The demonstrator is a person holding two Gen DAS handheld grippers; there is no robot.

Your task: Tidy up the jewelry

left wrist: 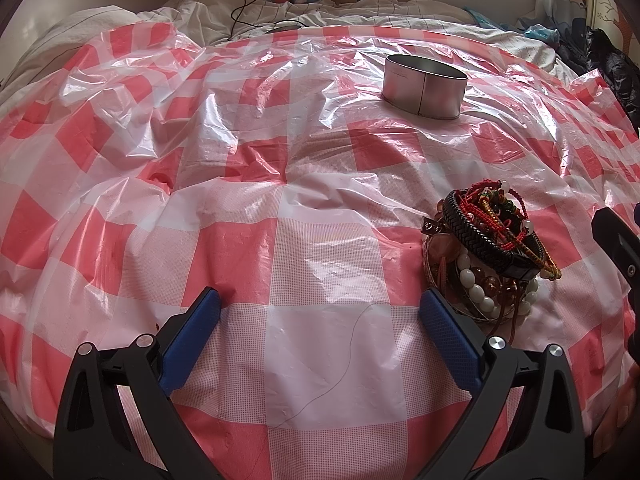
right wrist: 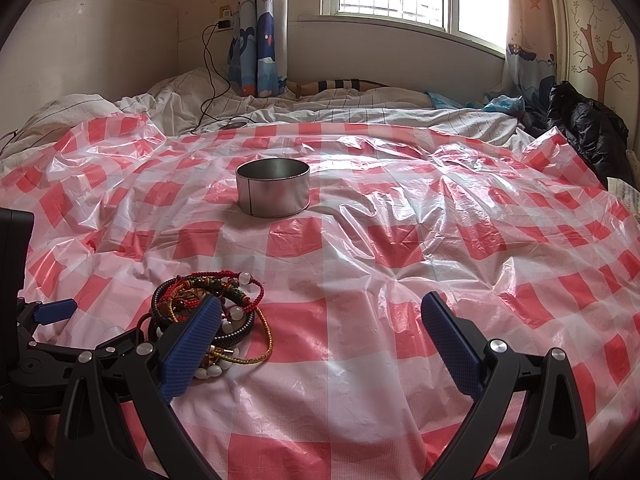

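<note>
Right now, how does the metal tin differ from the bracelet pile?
The metal tin is one plain silver round container, upright and open-topped; the bracelet pile is a tangled multicoloured heap of beads, cords and braids. The tin sits farther off; the pile lies near both grippers. Both rest on the checked plastic sheet.

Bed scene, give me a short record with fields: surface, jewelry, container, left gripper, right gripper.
surface: red and white checked plastic sheet over a bed
jewelry: heap of bracelets on the sheet, between the two grippers
container: round metal tin, open top, beyond the heap, contents not visible
left gripper: jaws open, holding nothing
right gripper: jaws open, holding nothing
</note>
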